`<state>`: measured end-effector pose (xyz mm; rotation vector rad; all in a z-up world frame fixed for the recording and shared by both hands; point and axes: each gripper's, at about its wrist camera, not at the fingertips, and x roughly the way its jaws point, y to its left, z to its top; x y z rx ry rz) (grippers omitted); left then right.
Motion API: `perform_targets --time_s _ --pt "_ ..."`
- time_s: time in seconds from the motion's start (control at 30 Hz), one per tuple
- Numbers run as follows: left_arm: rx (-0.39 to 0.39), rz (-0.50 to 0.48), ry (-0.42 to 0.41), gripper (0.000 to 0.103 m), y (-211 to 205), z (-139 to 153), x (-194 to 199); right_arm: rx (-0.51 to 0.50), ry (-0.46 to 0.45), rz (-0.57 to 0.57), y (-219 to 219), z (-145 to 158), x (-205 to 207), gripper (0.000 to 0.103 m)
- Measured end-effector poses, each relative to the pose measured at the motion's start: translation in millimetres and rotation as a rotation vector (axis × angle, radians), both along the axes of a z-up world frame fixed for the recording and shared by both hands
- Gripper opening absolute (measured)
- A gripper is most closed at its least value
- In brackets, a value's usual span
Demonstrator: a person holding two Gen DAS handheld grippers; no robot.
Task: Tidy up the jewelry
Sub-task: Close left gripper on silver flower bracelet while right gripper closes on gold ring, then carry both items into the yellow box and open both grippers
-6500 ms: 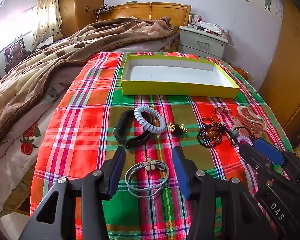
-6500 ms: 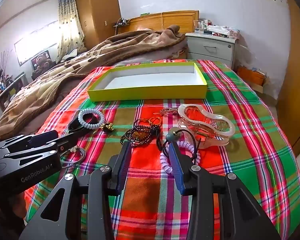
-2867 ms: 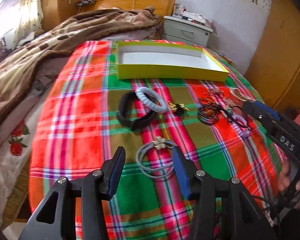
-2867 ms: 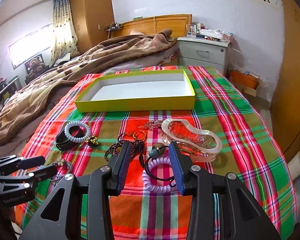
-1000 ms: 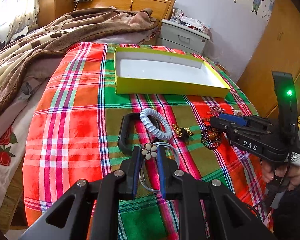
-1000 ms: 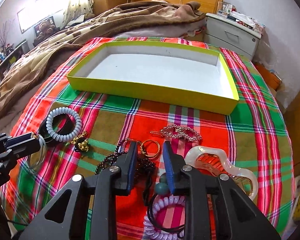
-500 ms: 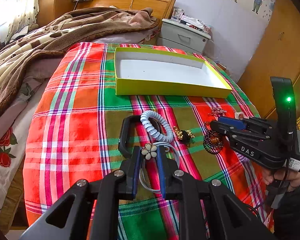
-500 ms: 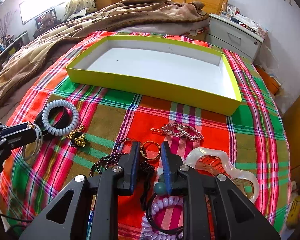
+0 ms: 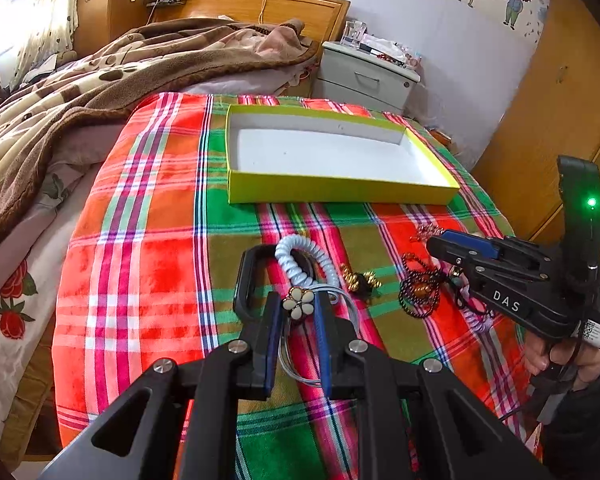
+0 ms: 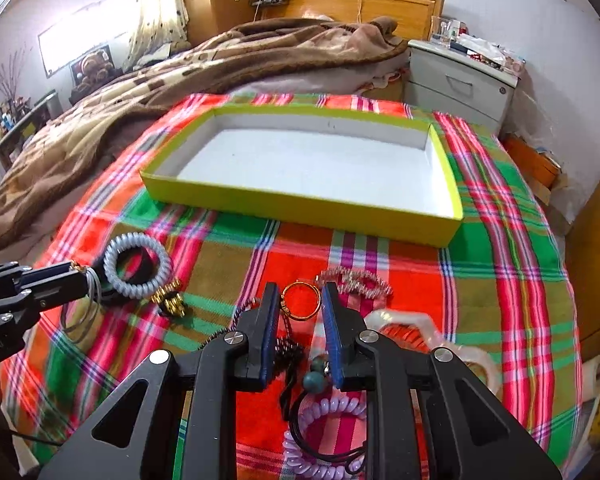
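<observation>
Now the left claw (image 9: 298, 322) pinches the grey hair tie (image 9: 300, 344) by its cream flower charm, jaws nearly closed, lifted just above the plaid bedspread (image 9: 148, 248). Compared with seconds ago, when it gaped over the flat-lying tie, that item is secured. The right claw (image 10: 300, 312) has just been narrowing, jaws half closed around a gold ring (image 10: 300, 300) and dark bead chain (image 10: 288, 346); pad contact is unclear. Beyond both, the yellow box (image 10: 300, 210) sits empty, so nothing is sorted yet.
</observation>
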<state>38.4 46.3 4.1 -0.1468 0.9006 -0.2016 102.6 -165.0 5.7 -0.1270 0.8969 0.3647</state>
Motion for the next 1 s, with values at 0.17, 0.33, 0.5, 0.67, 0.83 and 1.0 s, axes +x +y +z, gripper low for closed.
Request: perform_targets --time_s 0.17,0.33,0.5,0.67,0.83,1.0 --pt "-0.005 -0.001 -0.035 0.017 -0.3 17.8 4.2 0.020 -0.034 -0.013 -4.9 16.9 3.2 0.022" --pt "-0.008 -0.007 -0.062 0.017 -1.0 35.1 17.5 0.033 -0.060 -0.029 -10.6 31.3 11.1 0.022" --pt "-0.006 -0.034 -0.080 0.017 -5.7 48.5 42.4 0.041 -0.084 -0.043 -18.2 45.0 31.0 0.022" --pt "-0.001 -0.045 -0.083 0.017 -10.7 53.7 76.7 0.039 -0.080 -0.061 -24.6 51.4 63.5 0.023" --pt "-0.014 -0.038 -0.069 0.017 -10.0 52.4 116.7 0.033 -0.055 -0.076 -29.8 44.5 101.6 0.023" --pt "-0.014 -0.023 -0.026 0.017 -7.7 40.4 153.8 0.021 0.008 -0.083 -32.2 25.8 142.4 0.023"
